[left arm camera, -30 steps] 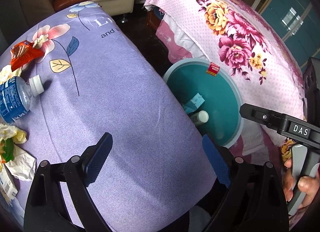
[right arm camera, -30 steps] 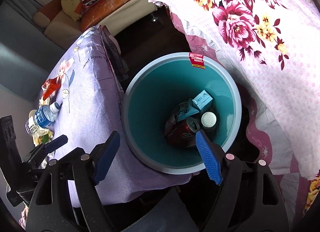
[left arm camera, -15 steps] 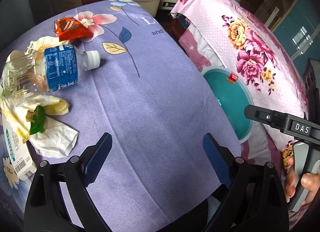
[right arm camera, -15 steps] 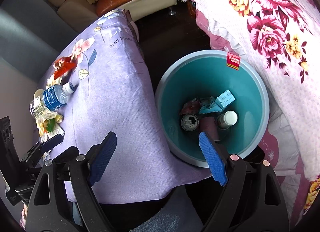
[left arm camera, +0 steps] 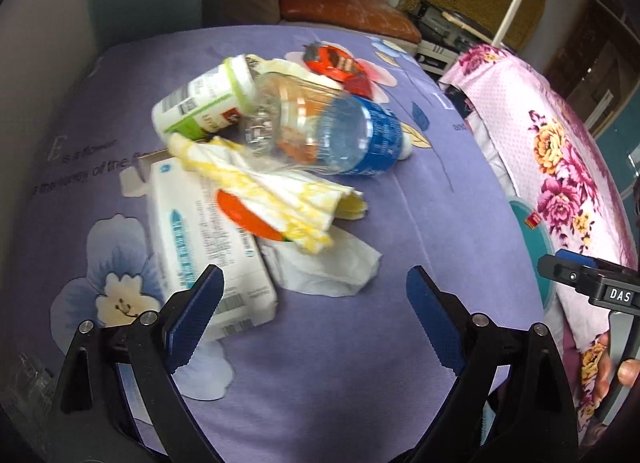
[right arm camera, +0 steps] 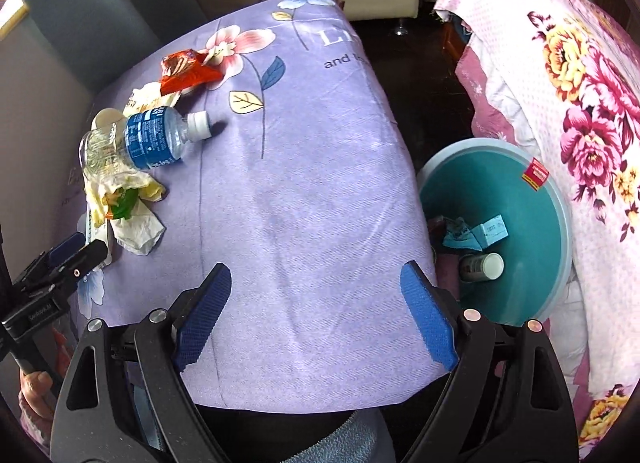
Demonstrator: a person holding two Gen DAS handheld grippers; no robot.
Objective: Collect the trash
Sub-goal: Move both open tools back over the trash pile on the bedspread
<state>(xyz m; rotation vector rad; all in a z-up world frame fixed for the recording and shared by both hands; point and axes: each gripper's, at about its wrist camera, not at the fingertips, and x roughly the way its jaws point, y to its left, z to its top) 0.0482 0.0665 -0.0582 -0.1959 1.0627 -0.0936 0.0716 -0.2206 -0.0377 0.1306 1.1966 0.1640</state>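
- We see a table covered with a purple flowered cloth (right arm camera: 304, 191); it fills most of both views.
- Beside the table stands the teal trash bin (right arm camera: 516, 183). Inside it lie a small blue carton (right arm camera: 494, 229) and a white-capped bottle (right arm camera: 482, 266).
- Our left gripper (left arm camera: 312, 315) hangs over the pile of trash with jaws spread wide and nothing between them.
- Our right gripper (right arm camera: 316, 311) is over bare cloth near the bin; its jaws have just been opening and they hold nothing.
- In the pile, a white box (left arm camera: 200, 239) lies nearest the left gripper.
- A clear water bottle with blue label (left arm camera: 324, 135) lies on its side behind it.
- A white and green jar (left arm camera: 204, 101) touches the bottle's bottom end.
- Crumpled yellow-white paper (left arm camera: 280, 191) lies over the box, with a white tissue (left arm camera: 332, 267) beside it.
- A red wrapper (left arm camera: 340, 65) is at the far side.
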